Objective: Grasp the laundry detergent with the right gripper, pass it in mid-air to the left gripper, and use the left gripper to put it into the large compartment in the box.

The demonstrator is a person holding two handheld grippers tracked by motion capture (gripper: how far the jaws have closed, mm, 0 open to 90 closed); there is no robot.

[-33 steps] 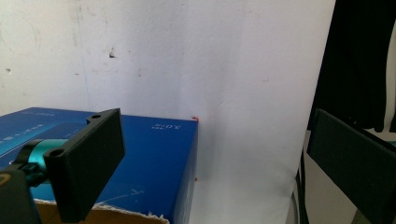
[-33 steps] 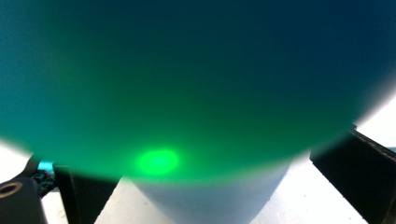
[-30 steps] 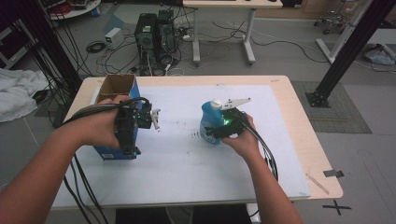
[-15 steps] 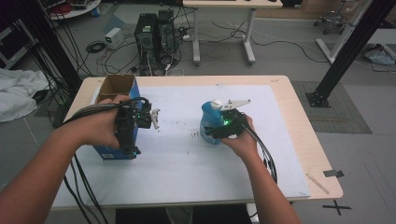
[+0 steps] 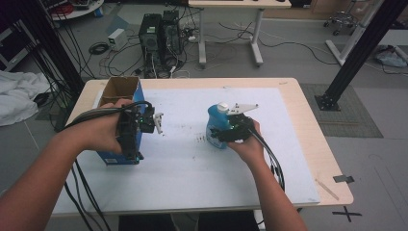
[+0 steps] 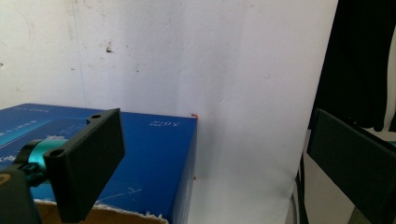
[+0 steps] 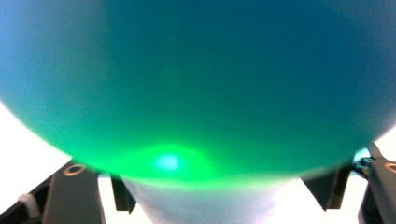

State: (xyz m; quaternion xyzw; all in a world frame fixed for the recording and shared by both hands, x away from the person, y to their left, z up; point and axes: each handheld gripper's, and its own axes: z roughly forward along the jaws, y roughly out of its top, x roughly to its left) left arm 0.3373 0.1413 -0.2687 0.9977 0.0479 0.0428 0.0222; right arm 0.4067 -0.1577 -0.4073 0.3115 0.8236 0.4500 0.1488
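Right tool [image 5: 226, 132] clamped round blue bottle [image 5: 215, 126], frame centre on worktop [image 5: 192, 168]; keep grip low, lift straight; left tool [image 6: 205, 163] wide open, empty, beside blue box [image 5: 137, 96], frame left.

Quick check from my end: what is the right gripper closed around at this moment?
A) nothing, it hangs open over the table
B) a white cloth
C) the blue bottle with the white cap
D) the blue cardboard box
C: in the high view the right gripper sits against the blue bottle, and in the right gripper view its jaws flank the bottle's body.
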